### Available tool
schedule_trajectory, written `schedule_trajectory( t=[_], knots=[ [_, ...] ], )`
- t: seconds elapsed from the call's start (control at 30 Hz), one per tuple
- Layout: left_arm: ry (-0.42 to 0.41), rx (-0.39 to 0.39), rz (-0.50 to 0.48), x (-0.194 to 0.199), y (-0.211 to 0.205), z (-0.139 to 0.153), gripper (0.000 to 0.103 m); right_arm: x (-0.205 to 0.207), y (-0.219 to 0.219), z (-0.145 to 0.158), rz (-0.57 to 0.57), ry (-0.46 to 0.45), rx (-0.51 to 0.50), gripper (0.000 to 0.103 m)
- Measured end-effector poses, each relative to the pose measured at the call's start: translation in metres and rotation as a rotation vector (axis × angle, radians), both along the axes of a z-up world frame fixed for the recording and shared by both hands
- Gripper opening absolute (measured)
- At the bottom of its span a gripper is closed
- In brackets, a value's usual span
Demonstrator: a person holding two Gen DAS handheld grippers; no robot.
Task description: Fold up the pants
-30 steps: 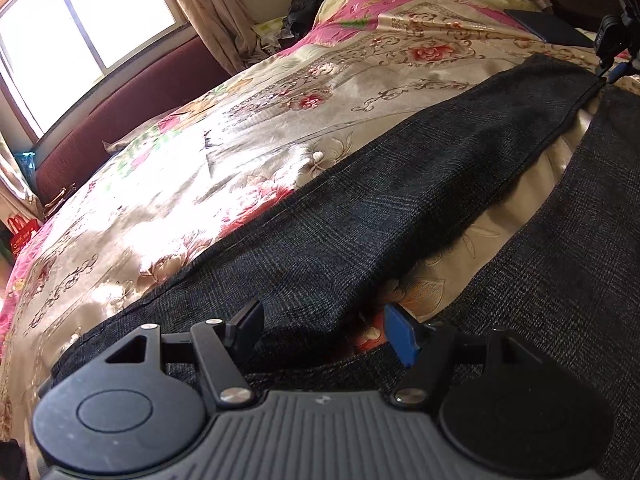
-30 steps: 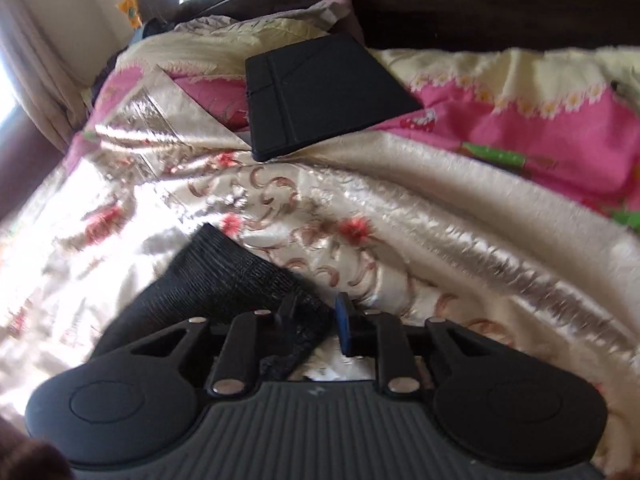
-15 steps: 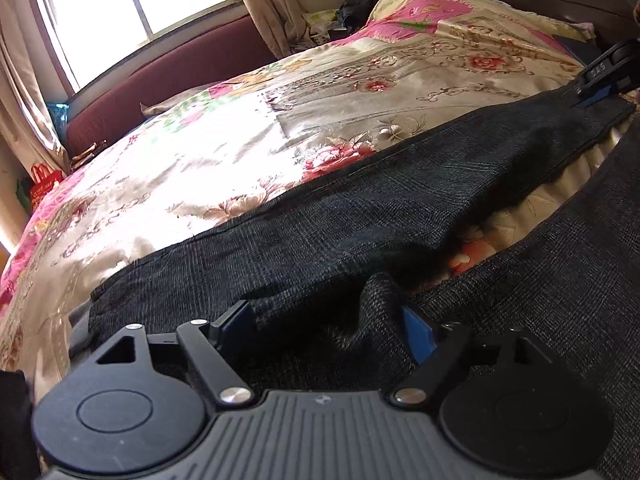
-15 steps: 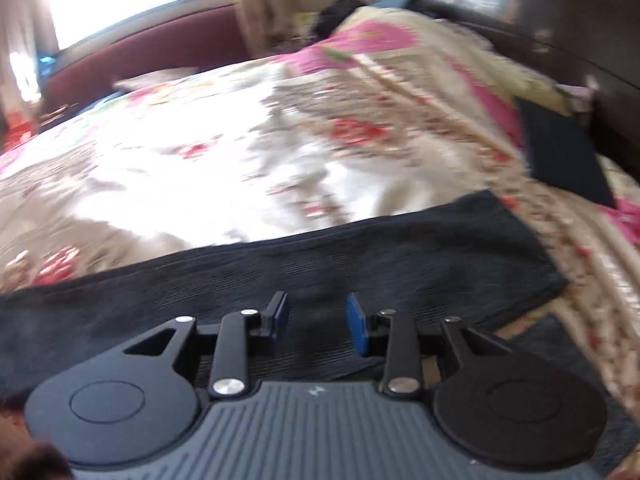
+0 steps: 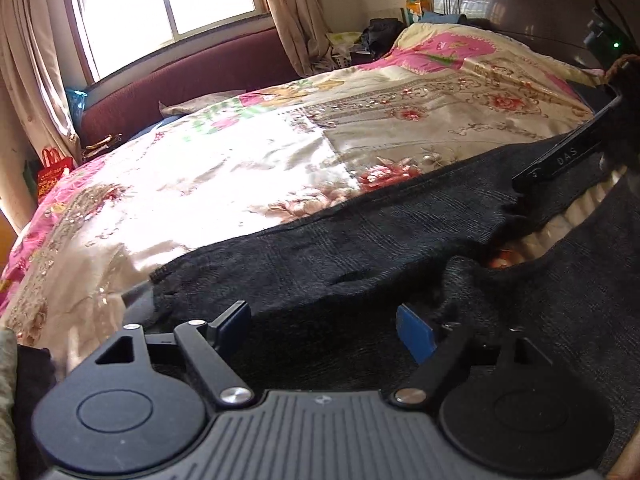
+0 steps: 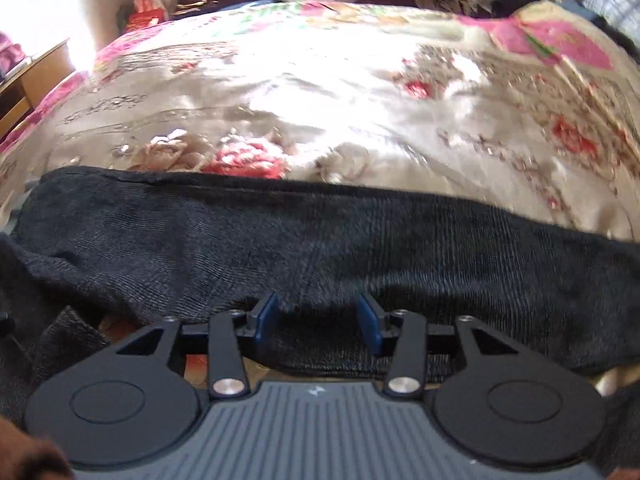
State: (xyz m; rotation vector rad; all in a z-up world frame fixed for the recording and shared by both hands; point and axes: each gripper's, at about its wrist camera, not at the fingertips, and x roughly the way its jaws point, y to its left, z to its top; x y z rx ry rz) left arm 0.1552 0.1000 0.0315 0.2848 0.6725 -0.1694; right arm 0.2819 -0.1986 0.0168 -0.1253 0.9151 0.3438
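Dark knit pants (image 5: 360, 248) spread flat across the near side of the floral bedspread (image 5: 240, 160) for folding, left gripper (image 5: 326, 326) wide open holding nothing, right gripper (image 6: 318, 318) jaws opening over a leg

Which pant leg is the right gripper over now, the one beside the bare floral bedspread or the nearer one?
The far leg, bordering the floral bedspread. The right gripper, opening, hovers over it; the other leg lies nearer.

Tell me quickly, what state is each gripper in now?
Left gripper: open, holding nothing, above the pants.
Right gripper: jaws opening, nothing gripped.
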Motion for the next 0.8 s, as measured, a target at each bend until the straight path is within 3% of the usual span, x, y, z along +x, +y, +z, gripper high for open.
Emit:
schedule_trajectory(
  t=[0.23,0.57,0.7,0.8],
  knots=[
    [0.015,0.15,0.024,0.054,0.06,-0.005,0.093,0.044,0.074,0.003,0.24,0.008,-0.055,0.046],
    [0.173,0.137,-0.055,0.131,0.115,-0.023,0.093,0.113,0.148,-0.016,0.522,0.075,-0.148,0.051],
    [0.253,0.106,-0.114,0.147,0.124,-0.03,0.096,0.126,0.162,-0.024,0.616,0.14,-0.159,0.053],
    [0.274,0.095,-0.127,0.151,0.128,-0.033,0.099,0.127,0.169,-0.039,0.682,0.159,-0.224,0.056]
  ],
)
